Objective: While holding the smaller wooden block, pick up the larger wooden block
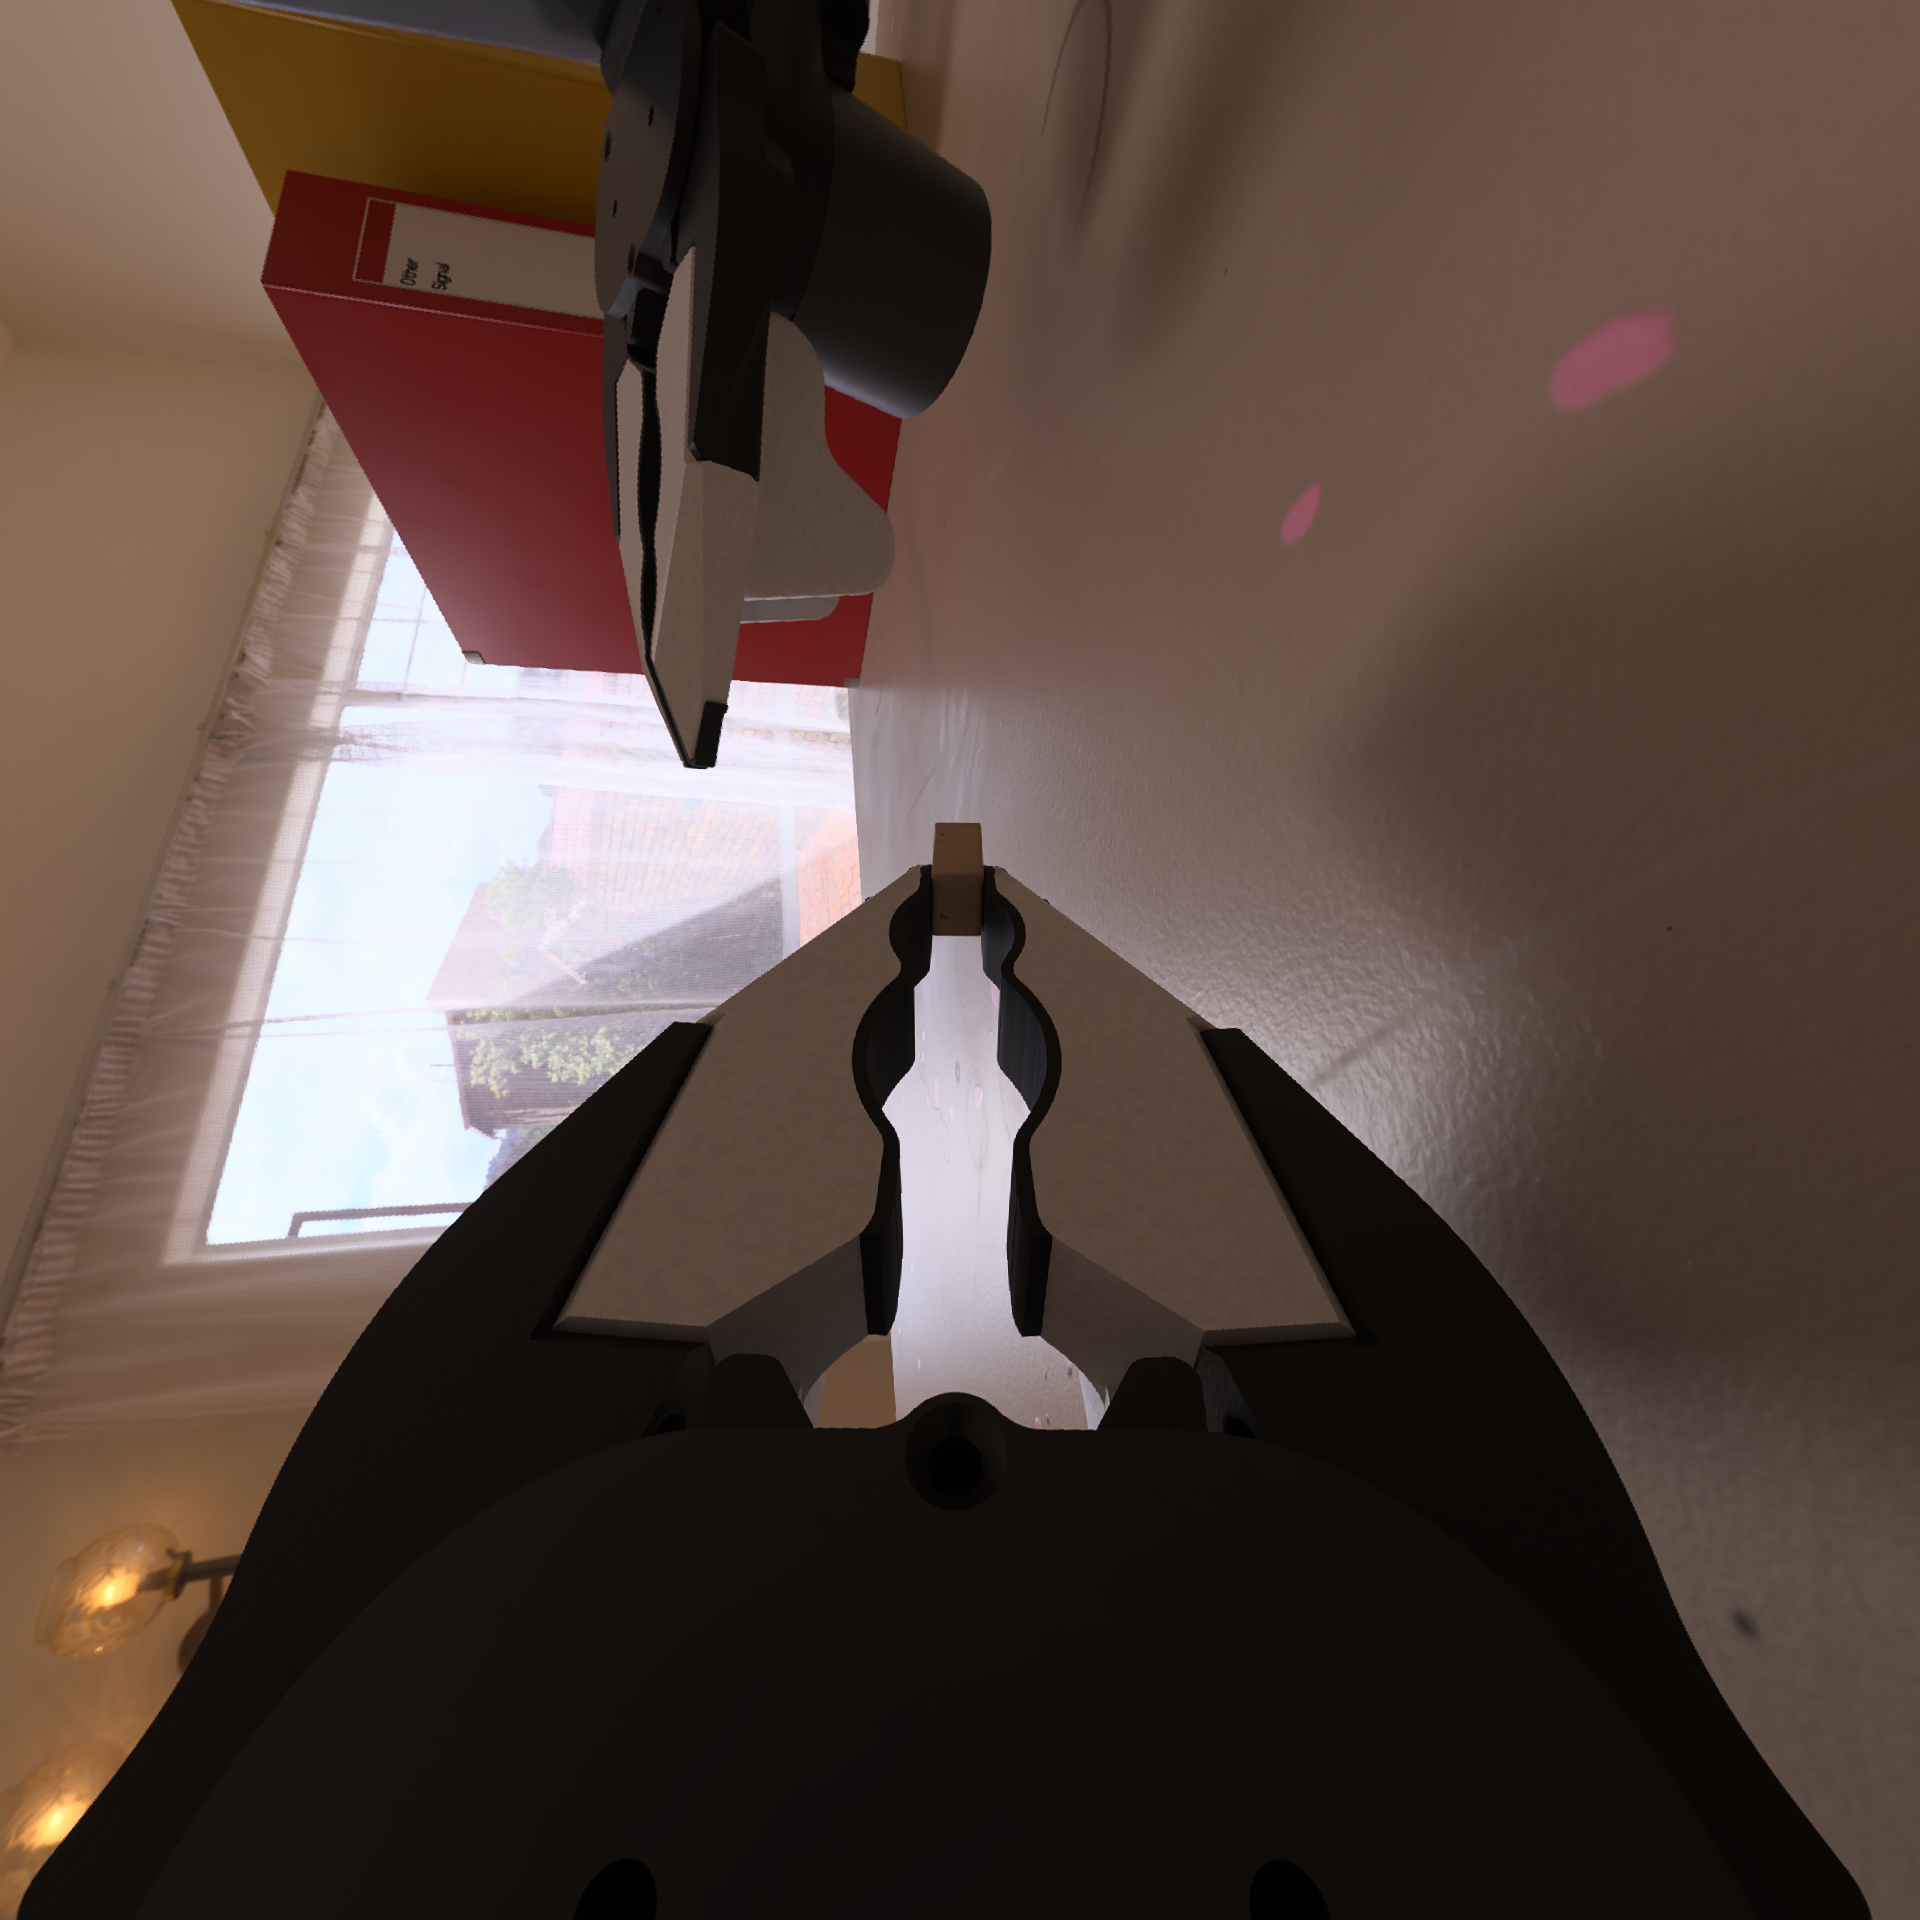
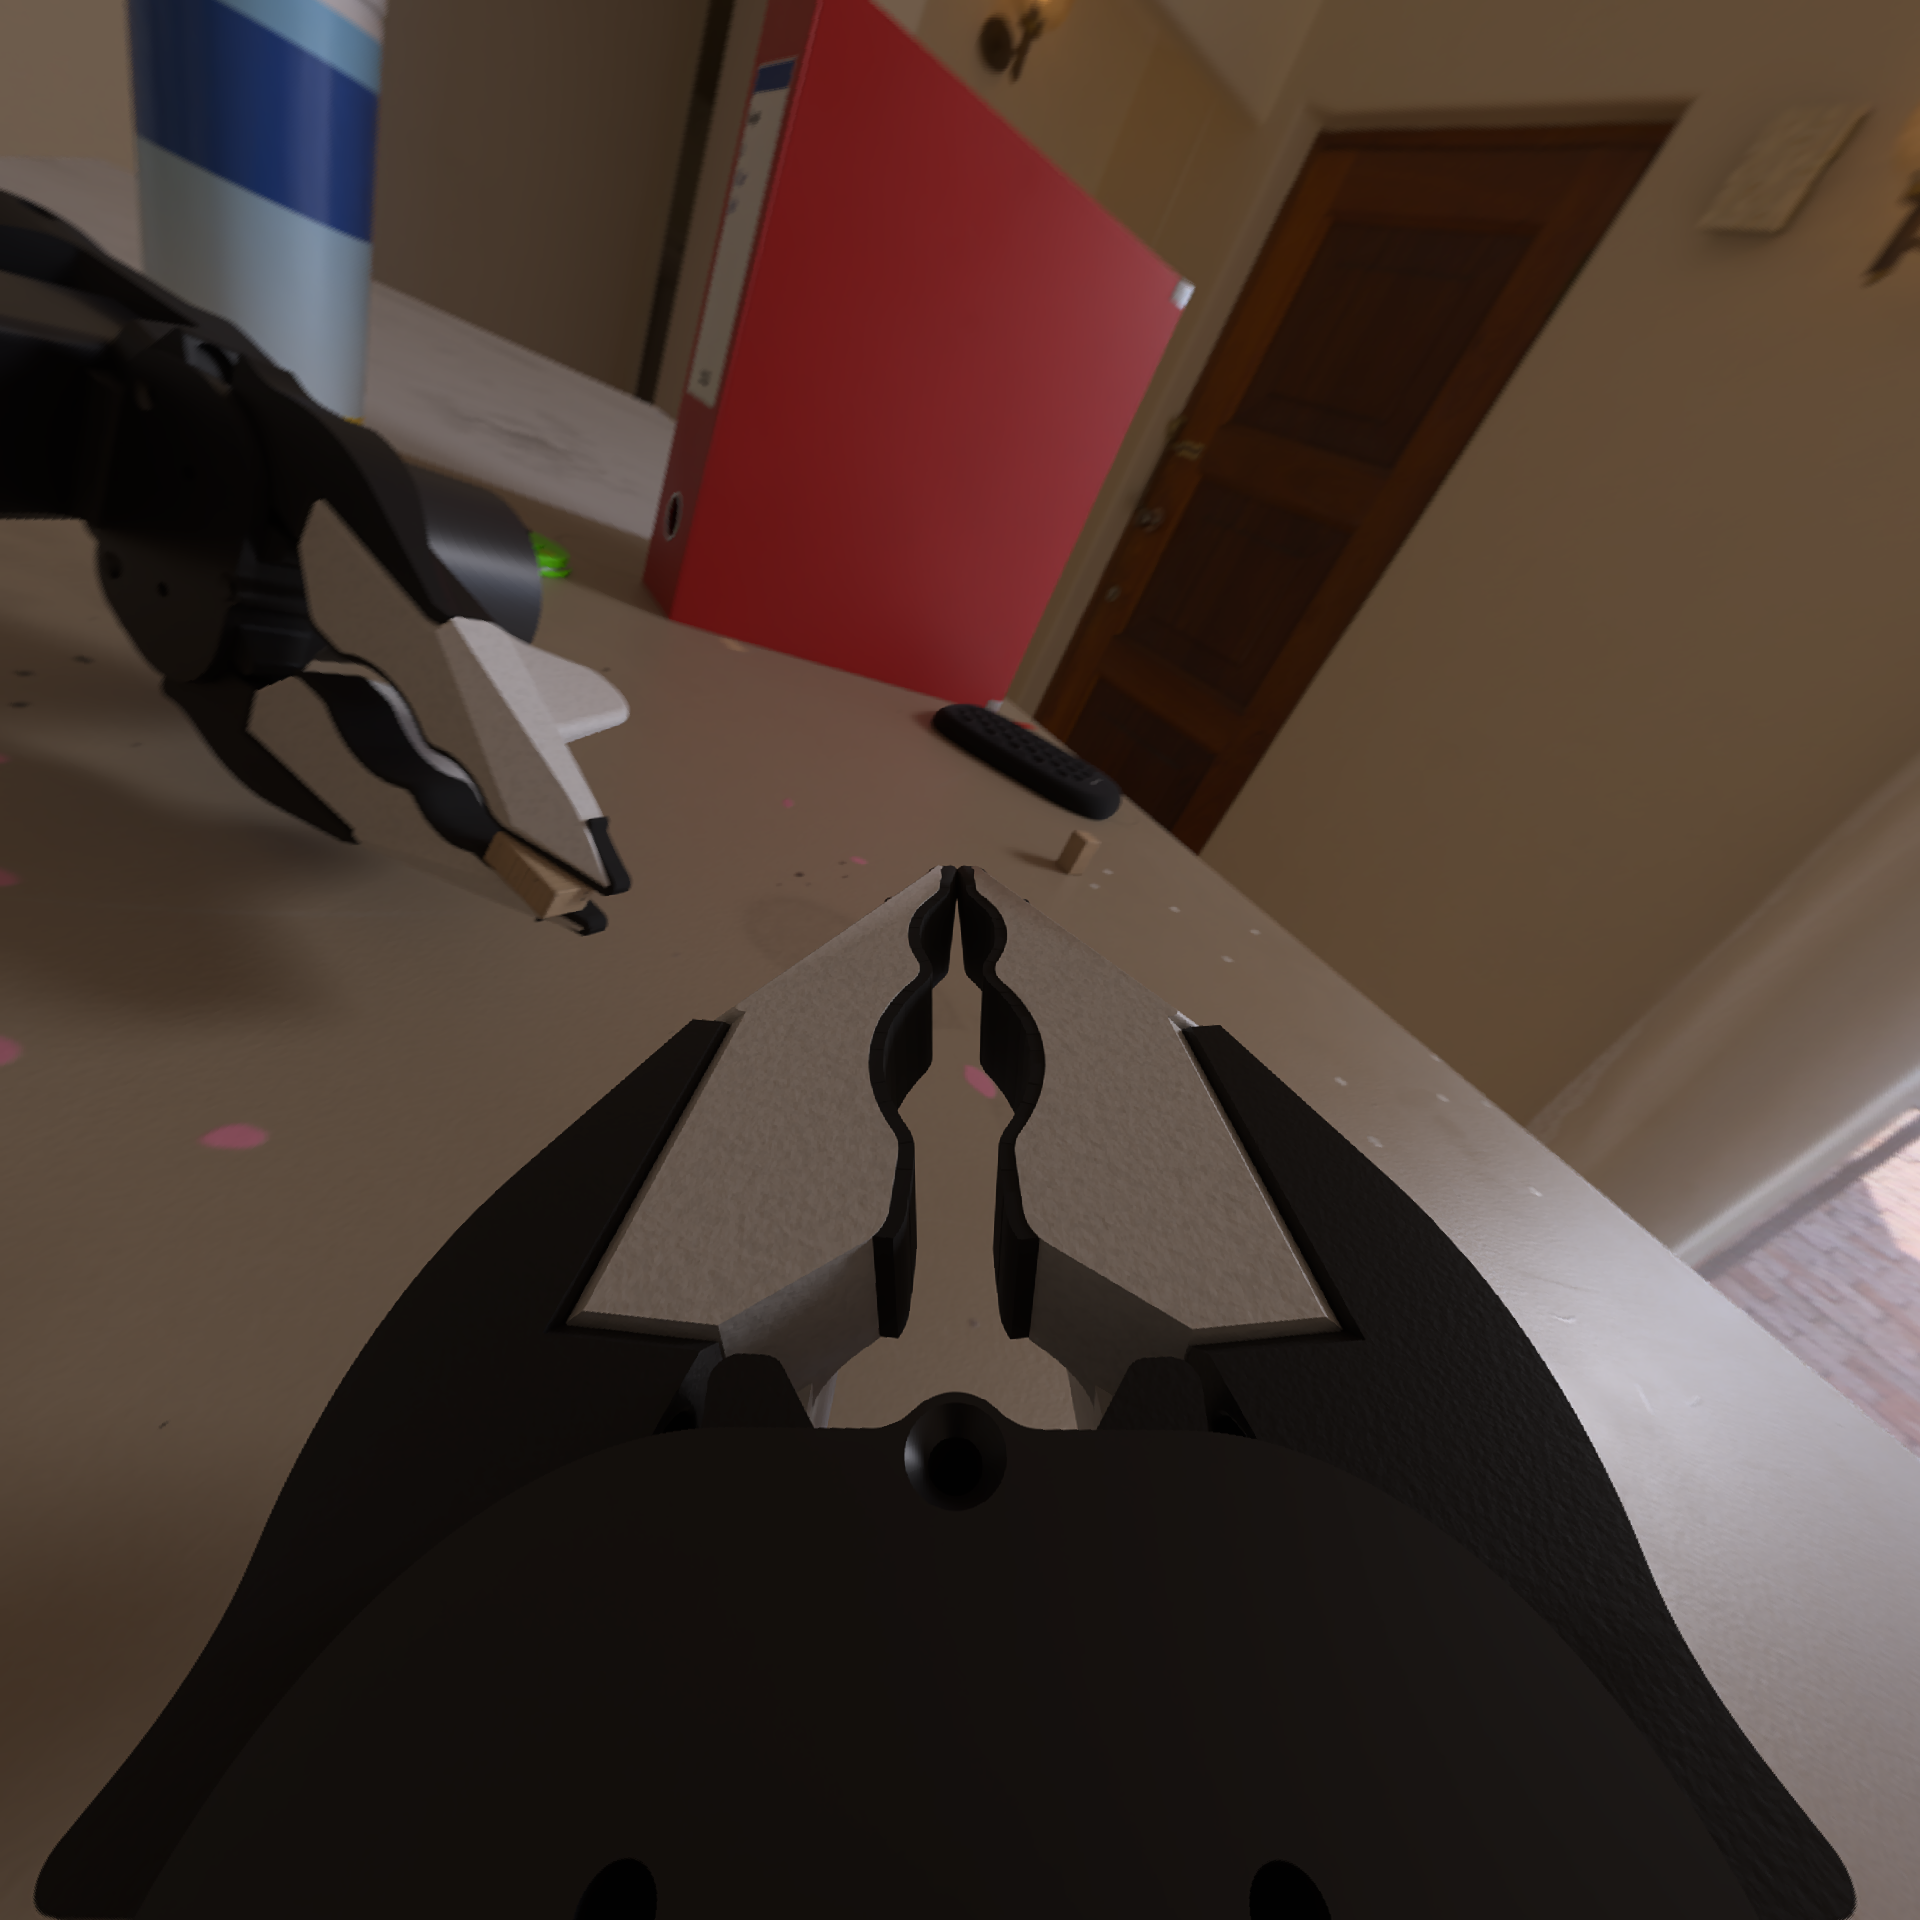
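My left gripper [image 1: 956, 881] is shut on a light wooden block [image 1: 957, 844], whose end sticks out past the fingertips. The right wrist view shows this gripper [image 2: 601, 902] at the left, holding the block [image 2: 535, 881] just above the beige table [image 2: 416, 1060]. A second wooden block [image 2: 1076, 850] lies on the table near its far edge, a short way beyond and to the right of my right gripper [image 2: 956, 873]. The right gripper is shut and empty, low over the table. It also shows in the left wrist view [image 1: 698, 750]. I cannot tell which block is larger.
A red binder [image 2: 914, 364] stands at the back, with a black tape roll [image 2: 488, 566] and a green item [image 2: 551, 556] to its left. A black remote [image 2: 1023, 758] lies near the far edge. A blue-and-white cylinder [image 2: 260, 156] stands at far left.
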You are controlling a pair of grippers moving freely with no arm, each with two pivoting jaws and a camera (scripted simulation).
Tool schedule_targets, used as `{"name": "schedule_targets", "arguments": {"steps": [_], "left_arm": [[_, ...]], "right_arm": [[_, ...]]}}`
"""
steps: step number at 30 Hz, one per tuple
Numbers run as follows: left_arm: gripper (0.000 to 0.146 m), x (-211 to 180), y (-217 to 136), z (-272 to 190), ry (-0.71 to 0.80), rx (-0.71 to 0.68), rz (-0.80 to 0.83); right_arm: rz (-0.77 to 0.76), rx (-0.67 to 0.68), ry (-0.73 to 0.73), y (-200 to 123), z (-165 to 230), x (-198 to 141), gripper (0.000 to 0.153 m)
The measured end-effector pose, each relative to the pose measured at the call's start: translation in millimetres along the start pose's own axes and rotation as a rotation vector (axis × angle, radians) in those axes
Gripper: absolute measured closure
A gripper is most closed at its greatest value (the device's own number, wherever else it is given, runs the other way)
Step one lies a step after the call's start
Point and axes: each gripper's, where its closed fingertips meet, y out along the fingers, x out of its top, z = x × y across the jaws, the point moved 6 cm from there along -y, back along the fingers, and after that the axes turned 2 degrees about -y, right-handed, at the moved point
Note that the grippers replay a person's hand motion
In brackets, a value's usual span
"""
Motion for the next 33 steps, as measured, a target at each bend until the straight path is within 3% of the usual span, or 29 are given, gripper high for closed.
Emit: {"name": "schedule_targets", "arguments": {"steps": [4, 7, 9, 13, 15, 17, 22, 26, 33], "left_arm": [[0.138, -1, 1, 0, -0.003, 0.001, 0.008], [0.138, -2, 0, 1, 0.008, 0.003, 0.007], [0.138, -3, 1, 1, 0.001, -0.001, -0.003], [0.138, -3, 2, 0, 0.013, -0.004, 0.008], [0.138, -5, 1, 1, 0.011, 0.003, 0.019], [0.138, -6, 1, 2, 0.008, 0.008, 0.022], [0.138, -10, 1, 2, 0.018, 0.006, 0.034], [0.138, -11, 1, 2, 0.019, 0.007, 0.038], [0.138, -12, 4, 1, 0.028, -0.003, 0.042]], "right_arm": [[0.1, 0.107, -0.033, 2, 6, -3, 0.153], [0.197, 0.194, -0.005, 15, 5, 13, 0.153], [0.247, 0.297, -0.028, 39, 0, 36, 0.153], [0.419, 0.461, -0.224, 117, -25, 64, 0.146], [0.54, 0.56, -0.3, 161, -37, 54, 0.139], [0.686, 0.732, -0.256, 199, -47, 29, 0.133], [0.92, 0.725, -0.159, 268, -81, -42, 0.132], [0.961, 0.733, 0.043, 296, -96, -71, 0.13], [0.977, 0.739, -0.061, 310, -102, -87, 0.13]]}}
